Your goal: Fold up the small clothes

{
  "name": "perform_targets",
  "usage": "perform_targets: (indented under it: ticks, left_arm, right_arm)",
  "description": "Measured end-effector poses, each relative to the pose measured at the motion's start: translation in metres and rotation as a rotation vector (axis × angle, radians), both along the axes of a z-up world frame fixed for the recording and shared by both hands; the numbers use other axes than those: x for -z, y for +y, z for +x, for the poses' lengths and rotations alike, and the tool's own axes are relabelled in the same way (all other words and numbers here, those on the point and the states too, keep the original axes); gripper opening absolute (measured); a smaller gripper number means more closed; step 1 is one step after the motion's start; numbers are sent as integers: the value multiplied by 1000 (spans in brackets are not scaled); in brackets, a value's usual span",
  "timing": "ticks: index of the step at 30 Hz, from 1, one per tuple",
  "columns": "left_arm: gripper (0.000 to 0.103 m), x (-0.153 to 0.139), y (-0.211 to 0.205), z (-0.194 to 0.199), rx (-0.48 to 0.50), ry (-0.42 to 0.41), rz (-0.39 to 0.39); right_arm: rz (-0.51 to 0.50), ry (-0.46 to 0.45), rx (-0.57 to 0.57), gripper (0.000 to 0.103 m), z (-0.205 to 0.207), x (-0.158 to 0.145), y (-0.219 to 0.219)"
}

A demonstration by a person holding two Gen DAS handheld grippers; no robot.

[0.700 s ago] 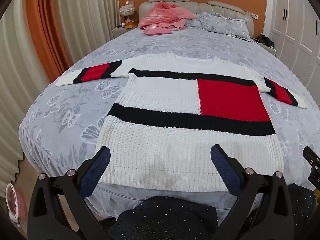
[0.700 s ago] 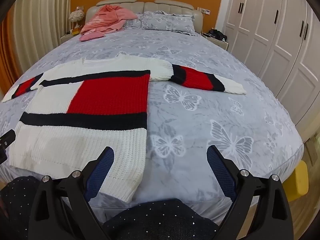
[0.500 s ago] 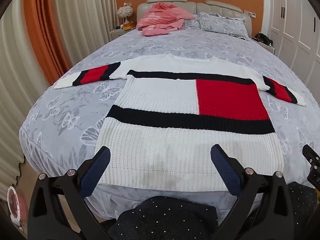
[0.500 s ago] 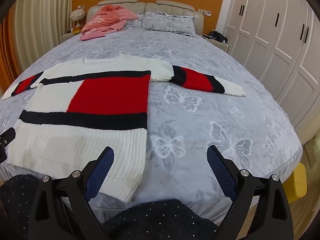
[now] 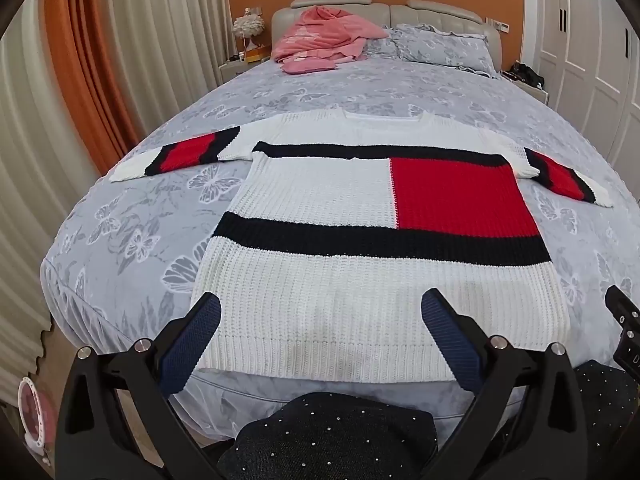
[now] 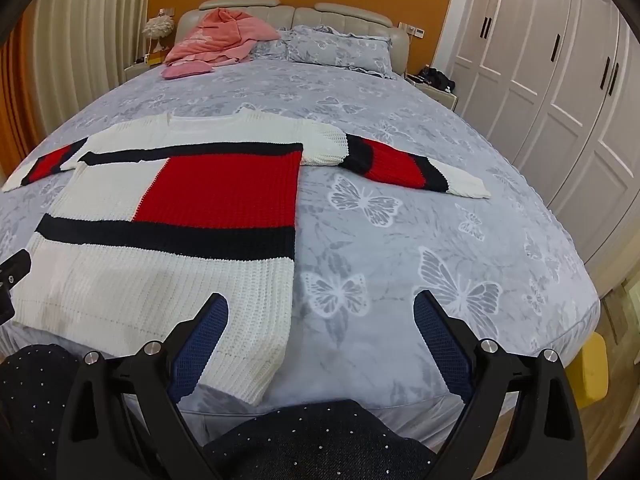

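**Sweater laid out on bed, both tools empty and waiting**

Movement since the earlier frames: slight only; both cameras have drifted a little, so the sweater sits marginally lower and fuller in each view, and the garment itself has not shifted.

Item 1. Sweater (image 5: pixel 372 240): white knit with navy bands and a red block. Lies flat, front up, on the near half of the bed, hem at the near edge, collar toward the far end, both sleeves spread out to left and right. Likely spread this way so the sleeves can be folded in first.

Item 2. Left tool (image 5: pixel 320 344): jaws wide apart, holding nothing, hovering over the hem, apparently not touching it.

Item 3. Right tool (image 6: pixel 320 344): jaws wide apart, empty, hovering at the sweater's near right corner, its left finger above the knit, its right finger above bare cover. Placement suggests a grasp of the hem or right side is being lined up.

Item 4. Bed (image 6: pixel 460 240): grey cover printed with butterflies, soft and slightly rumpled; pillows (image 6: pixel 340 46) and a pink garment (image 5: pixel 324 38) at the far end.

Room: orange wall, pale curtains left, white wardrobe doors (image 6: pixel 560 80) right, bedside lamp (image 5: pixel 249 26) far left.
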State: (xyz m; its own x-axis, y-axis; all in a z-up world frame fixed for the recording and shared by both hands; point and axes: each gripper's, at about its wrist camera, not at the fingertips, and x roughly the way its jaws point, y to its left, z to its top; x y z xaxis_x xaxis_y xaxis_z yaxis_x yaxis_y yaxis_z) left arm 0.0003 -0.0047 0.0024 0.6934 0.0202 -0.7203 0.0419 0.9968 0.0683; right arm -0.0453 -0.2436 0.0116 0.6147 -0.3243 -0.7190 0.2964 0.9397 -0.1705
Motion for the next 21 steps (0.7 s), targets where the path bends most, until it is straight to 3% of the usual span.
perform_targets:
  ticks: [21]
  left_arm:
    - [98, 1, -2, 0, 0, -3, 8]
  right_arm:
    - [-4, -3, -2, 92, -1, -1, 1]
